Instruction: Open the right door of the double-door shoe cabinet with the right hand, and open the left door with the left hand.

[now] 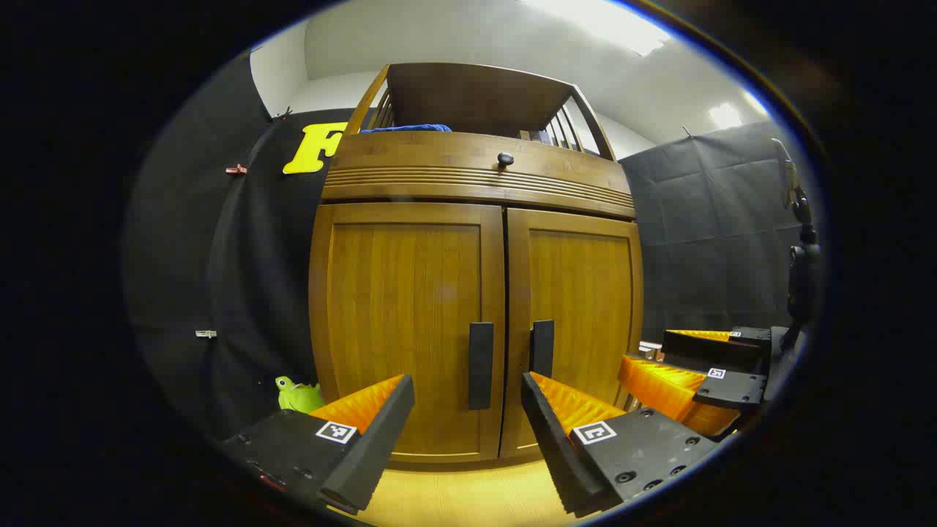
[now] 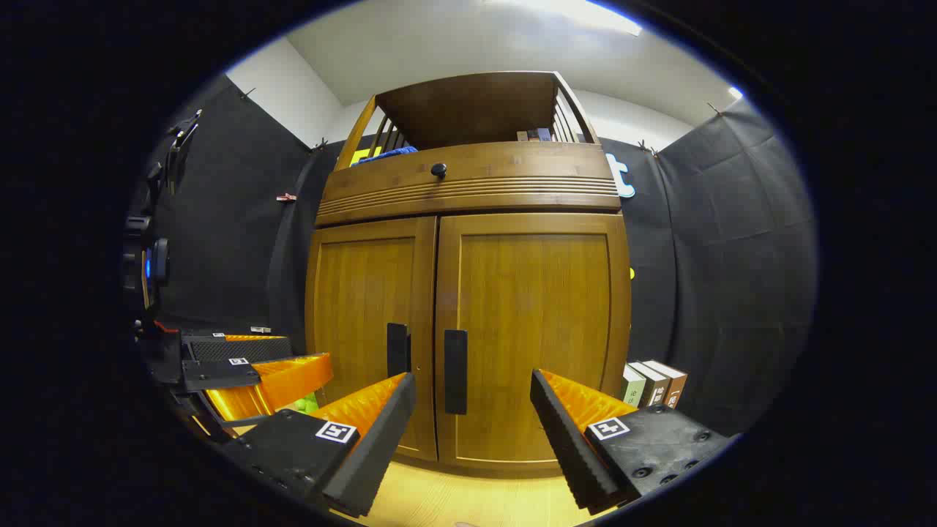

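While both cabinet doors, the left door (image 1: 407, 329) and the right door (image 2: 531, 337), sit closed, we hold our left tongs (image 1: 468, 421) and right tongs (image 2: 472, 424) spread, short of their handles.

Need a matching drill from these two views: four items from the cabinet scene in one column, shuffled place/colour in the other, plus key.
Items:
1. drawer knob
2. green toy
3. books
4. blue cloth

Descriptions:
A. standing on the floor to the right of the cabinet
B. lying on the top shelf, left side
C. dark and round, on the panel above the two doors
D. on the floor at the cabinet's left corner

Pairs: 1-C, 2-D, 3-A, 4-B
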`<state>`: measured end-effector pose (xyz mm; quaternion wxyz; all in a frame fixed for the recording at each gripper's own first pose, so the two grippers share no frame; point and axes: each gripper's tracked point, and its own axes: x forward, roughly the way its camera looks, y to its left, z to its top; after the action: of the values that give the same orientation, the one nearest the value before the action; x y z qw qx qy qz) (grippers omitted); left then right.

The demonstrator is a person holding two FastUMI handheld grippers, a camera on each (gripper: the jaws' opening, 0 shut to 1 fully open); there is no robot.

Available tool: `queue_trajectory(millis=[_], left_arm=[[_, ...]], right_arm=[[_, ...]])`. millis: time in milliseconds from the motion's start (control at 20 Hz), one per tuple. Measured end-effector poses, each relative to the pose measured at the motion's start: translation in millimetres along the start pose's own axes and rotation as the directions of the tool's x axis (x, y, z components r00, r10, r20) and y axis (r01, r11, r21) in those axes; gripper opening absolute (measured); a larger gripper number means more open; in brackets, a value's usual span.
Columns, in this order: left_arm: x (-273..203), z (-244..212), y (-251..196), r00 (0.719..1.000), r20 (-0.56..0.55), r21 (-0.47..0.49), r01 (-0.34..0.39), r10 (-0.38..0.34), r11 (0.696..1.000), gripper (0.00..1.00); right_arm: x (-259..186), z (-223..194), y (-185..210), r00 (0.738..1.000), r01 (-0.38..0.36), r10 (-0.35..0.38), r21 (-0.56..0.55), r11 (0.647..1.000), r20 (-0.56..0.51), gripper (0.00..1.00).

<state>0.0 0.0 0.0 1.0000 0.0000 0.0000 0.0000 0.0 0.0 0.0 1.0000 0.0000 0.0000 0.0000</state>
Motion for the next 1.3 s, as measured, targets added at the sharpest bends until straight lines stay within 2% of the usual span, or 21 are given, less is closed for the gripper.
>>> queue_trajectory(millis=[50,350,400,550,900,950,1000,1150,1300], left_arm=[[0,1,1,1.0,0.003,0.008,-0.004,0.004,1.0,0.92],[-6,14,-1,1.0,0.024,-0.014,0.009,-0.009,1.0,0.92],[-6,15,0,1.0,0.023,-0.022,0.009,-0.008,1.0,0.95],[-6,18,2,1.0,0.023,-0.035,0.013,-0.012,0.999,0.88],[-2,17,5,1.0,0.002,-0.009,0.013,-0.013,1.0,0.88],[-1,15,6,1.0,0.0,-0.002,0.012,-0.012,1.0,0.92],[0,15,6,1.0,0.001,0.007,0.011,-0.011,1.0,0.88],[3,13,7,1.0,0.003,0.022,0.009,-0.009,1.0,0.94],[5,12,9,1.0,0.005,0.024,0.007,-0.007,1.0,0.94]], right_arm=[[-2,4,-1,1.0,0.005,-0.005,-0.002,1.0,0.008,0.99],[-13,22,-2,0.999,0.008,-0.008,0.016,1.0,0.052,0.99],[-14,23,-2,0.999,0.012,-0.012,0.012,1.0,0.053,0.99],[-18,26,1,0.999,0.014,-0.015,0.008,1.0,0.047,0.99],[-12,20,10,1.0,0.003,-0.003,0.003,1.0,0.024,0.99],[-10,18,12,1.0,0.002,-0.002,0.003,1.0,0.021,0.99],[-8,18,12,1.0,0.001,-0.001,0.003,1.0,0.019,0.99],[-1,14,14,1.0,0.001,-0.001,0.003,1.0,0.012,0.99],[6,10,17,1.0,-0.001,0.001,0.01,1.0,-0.001,0.99]])
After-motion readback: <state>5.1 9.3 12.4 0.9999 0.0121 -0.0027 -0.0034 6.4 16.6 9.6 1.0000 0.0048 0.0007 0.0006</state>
